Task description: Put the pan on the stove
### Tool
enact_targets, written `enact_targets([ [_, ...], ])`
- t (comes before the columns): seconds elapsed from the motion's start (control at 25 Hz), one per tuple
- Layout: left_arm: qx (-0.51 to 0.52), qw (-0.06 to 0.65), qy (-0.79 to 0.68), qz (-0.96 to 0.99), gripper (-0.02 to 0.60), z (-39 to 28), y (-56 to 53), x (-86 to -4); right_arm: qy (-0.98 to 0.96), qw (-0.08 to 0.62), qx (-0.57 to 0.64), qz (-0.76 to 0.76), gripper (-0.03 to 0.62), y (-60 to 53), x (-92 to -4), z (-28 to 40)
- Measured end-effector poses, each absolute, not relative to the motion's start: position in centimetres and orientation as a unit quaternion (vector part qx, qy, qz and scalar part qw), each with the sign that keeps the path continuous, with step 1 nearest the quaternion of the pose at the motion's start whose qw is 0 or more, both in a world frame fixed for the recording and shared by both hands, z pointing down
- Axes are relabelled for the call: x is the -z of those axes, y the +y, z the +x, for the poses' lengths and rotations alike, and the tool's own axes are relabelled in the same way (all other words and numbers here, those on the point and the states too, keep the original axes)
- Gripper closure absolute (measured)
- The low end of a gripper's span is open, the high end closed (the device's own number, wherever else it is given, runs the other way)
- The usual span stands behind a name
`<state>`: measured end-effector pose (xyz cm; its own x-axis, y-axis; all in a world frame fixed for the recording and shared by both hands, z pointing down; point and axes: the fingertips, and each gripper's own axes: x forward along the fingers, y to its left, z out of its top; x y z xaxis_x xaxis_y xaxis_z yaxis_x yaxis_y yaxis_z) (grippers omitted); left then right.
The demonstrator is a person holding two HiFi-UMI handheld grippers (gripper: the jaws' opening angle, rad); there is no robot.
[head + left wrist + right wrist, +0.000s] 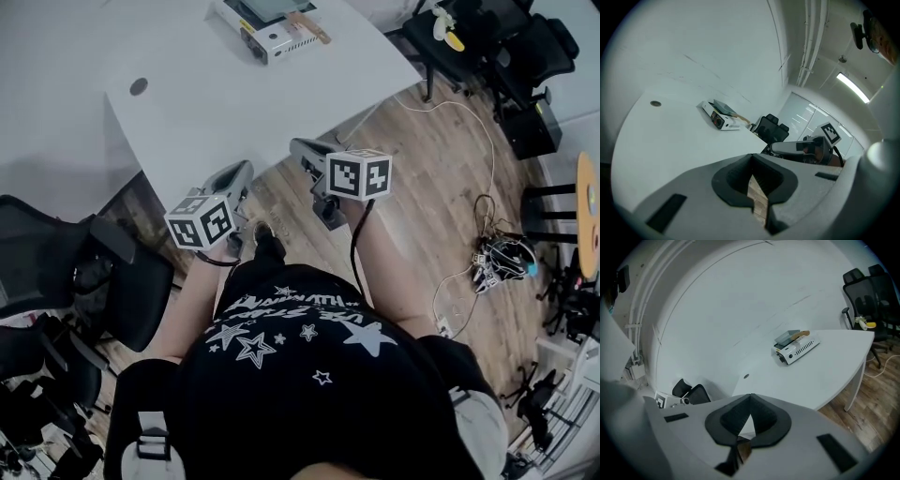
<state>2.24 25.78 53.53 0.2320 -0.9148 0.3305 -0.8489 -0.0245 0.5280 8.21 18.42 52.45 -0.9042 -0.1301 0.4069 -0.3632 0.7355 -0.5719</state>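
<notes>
Boxy white stove [278,37], perhaps pan-topped, sits on smooth white table [234,108]

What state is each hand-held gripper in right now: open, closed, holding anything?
Left hand-held gripper: closed, nothing between its jaws.
Right hand-held gripper: closed, nothing between its jaws.
</notes>
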Motion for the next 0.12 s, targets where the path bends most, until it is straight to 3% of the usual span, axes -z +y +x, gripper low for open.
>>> enact_targets([
  [0.12,0.048,0.322,-0.621,0.713,0.574,4.0,27.2,-53.1,-0.915,0.176,-0.34,0.13,0.588,20.2,-52.6,10.1],
])
